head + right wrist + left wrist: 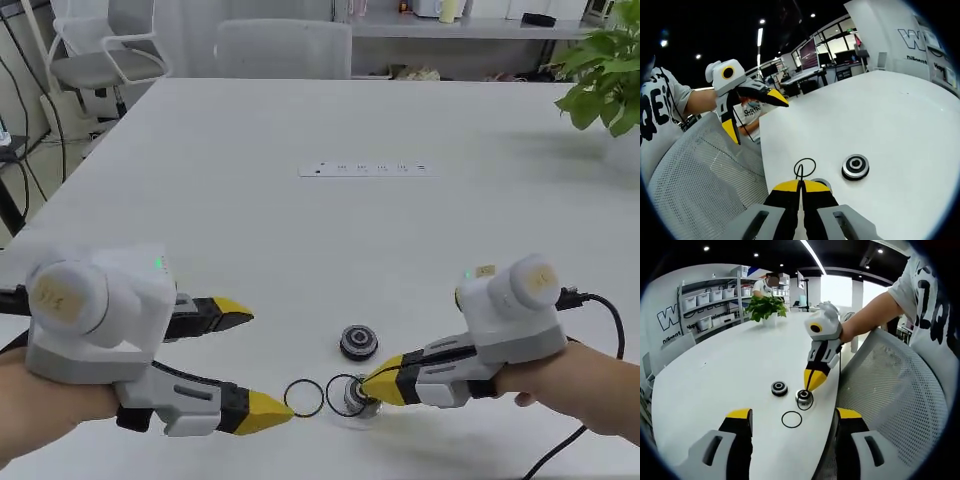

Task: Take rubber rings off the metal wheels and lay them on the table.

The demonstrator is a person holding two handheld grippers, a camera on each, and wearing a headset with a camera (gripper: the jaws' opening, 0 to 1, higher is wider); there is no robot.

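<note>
There is little writing to read. The far wall bears a big "W" (907,37) with "Diligent" under it. The person's white shirt (925,295) has large black letters, cut off at the edge. A small tan sticker (485,271) on the right gripper is too small to make out.

By my count, two metal wheels and two thin black rubber rings sit on the white bench (400,260).

The right claw (375,385) is closed tight, its yellow tips pinching the pinched rubber ring (327,390). It is right against the near metal wheel (357,400). I cannot tell whether that ring is fully clear of the wheel.

The loose rubber ring (285,397) lies flat on the bench at nine o'clock from that wheel, just beside the pinched one. The far metal wheel (358,342) stands at twelve o'clock, apart from both claws, with a black band round its rim.

The left claw (250,360) is spread wide and holds nothing. Its lower tip is just beside the loose ring, at about eight o'clock from it.

One white power strip (365,169) lies far up the bench at twelve o'clock. One leafy plant (605,85) is at two o'clock.
</note>
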